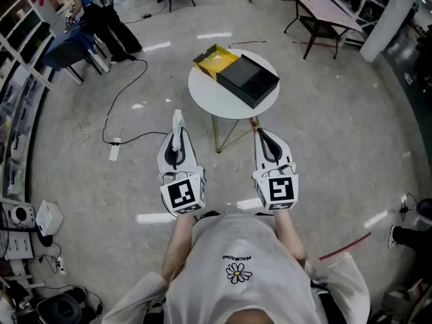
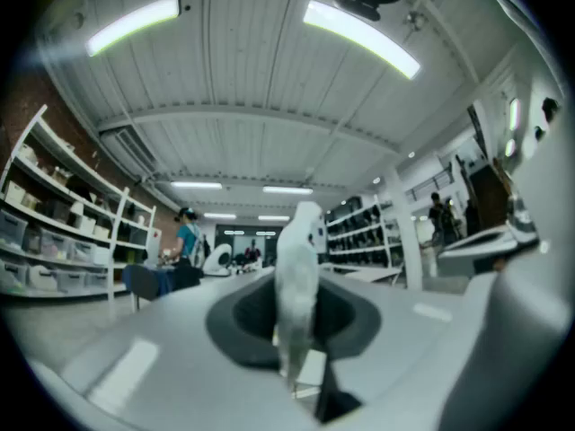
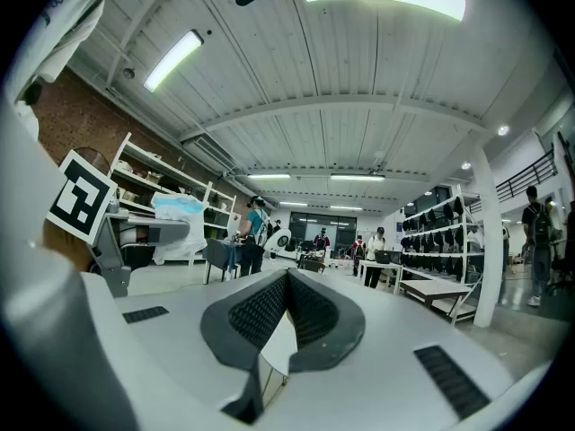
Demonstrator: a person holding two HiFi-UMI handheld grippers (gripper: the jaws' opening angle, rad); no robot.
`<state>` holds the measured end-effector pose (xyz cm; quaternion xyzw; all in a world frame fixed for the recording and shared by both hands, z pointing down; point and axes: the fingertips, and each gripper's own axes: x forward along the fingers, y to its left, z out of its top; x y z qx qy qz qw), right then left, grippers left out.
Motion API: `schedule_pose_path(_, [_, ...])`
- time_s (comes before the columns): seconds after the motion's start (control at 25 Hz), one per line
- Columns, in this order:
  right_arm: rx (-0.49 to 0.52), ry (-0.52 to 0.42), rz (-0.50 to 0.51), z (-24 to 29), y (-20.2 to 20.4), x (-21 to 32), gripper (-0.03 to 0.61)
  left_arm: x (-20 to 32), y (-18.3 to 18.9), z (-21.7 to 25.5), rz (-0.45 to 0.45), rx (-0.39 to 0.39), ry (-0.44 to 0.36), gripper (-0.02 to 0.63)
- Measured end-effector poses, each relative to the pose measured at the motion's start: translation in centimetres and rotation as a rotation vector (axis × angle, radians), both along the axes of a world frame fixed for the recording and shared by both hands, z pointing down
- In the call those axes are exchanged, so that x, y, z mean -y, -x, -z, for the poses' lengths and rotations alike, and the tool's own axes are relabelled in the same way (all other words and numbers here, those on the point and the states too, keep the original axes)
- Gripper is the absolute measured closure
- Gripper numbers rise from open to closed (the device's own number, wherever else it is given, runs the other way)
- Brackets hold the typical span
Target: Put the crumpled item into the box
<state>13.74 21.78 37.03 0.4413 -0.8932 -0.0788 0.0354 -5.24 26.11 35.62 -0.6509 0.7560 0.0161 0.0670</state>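
A white crumpled item (image 1: 177,121) sticks up out of my left gripper (image 1: 177,139), whose jaws are shut on it. In the left gripper view the crumpled item (image 2: 297,268) stands as a pale strip pinched between the dark pads. My right gripper (image 1: 262,138) is shut with nothing in it, and its ribbed pads (image 3: 269,308) meet in the right gripper view. Both grippers hang above the floor, short of the round white table (image 1: 214,98). On that table lies an open black box (image 1: 248,79), with a yellow box (image 1: 214,61) touching its far left side.
Thin gold legs (image 1: 229,135) hold up the table. Cables and a power strip (image 1: 114,151) lie on the floor at the left. Shelving (image 1: 20,39) lines the left wall, where a person (image 1: 91,9) stands. A brown table (image 1: 327,11) stands at the back right.
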Motion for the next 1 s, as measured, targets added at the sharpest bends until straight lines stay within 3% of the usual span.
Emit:
schedule_pose_path(0.4, [-0.017, 0.0, 0.039, -0.3, 1.1, -0.9, 0.578, -0.4, 0.1, -0.1, 0.004, 0.005, 0.009, 0.568])
schedule_pose_path(0.64, [0.043, 0.037, 0.065, -0.6, 1.5, -1.0, 0.578, -0.7, 0.5, 0.1, 0.01, 0.012, 0.011, 0.568])
schedule_pose_path(1.0, [-0.002, 0.058, 0.12, -1.9, 3.1, 0.0, 0.578, 1.6, 2.2, -0.4, 0.03, -0.002, 0.005, 0.568])
